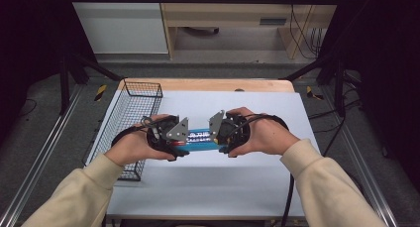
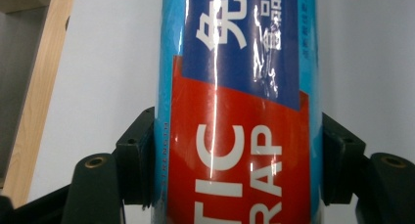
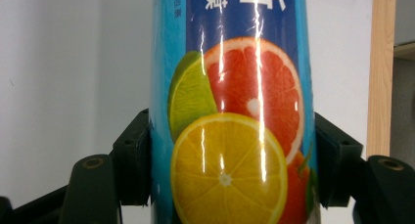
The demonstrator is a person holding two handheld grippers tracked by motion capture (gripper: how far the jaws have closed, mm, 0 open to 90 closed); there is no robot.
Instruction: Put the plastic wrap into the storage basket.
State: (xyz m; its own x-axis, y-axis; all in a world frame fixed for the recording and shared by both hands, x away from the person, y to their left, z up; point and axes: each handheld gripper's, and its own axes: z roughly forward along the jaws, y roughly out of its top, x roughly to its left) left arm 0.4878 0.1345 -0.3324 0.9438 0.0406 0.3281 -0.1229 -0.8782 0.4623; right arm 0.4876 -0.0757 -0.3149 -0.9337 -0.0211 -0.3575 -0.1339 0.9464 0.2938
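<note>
Two grippers hold one box of plastic wrap [image 1: 200,139] over the white tabletop [image 1: 223,187]. The left gripper [image 1: 184,138] has its fingers [image 2: 139,155] closed on the red-labelled end; the right gripper [image 1: 214,137] has its fingers [image 3: 134,158] closed on the end printed with citrus slices. In each gripper view the box sits squarely between the fingers, touching both. The glossy film looks slippery: if either hand twists or pulls outward, the box could slide from one grip and drop on the tabletop. The gripper views show the pinch and the printing; the high view shows a wire basket [image 1: 130,118] just beyond the left fingers.
</note>
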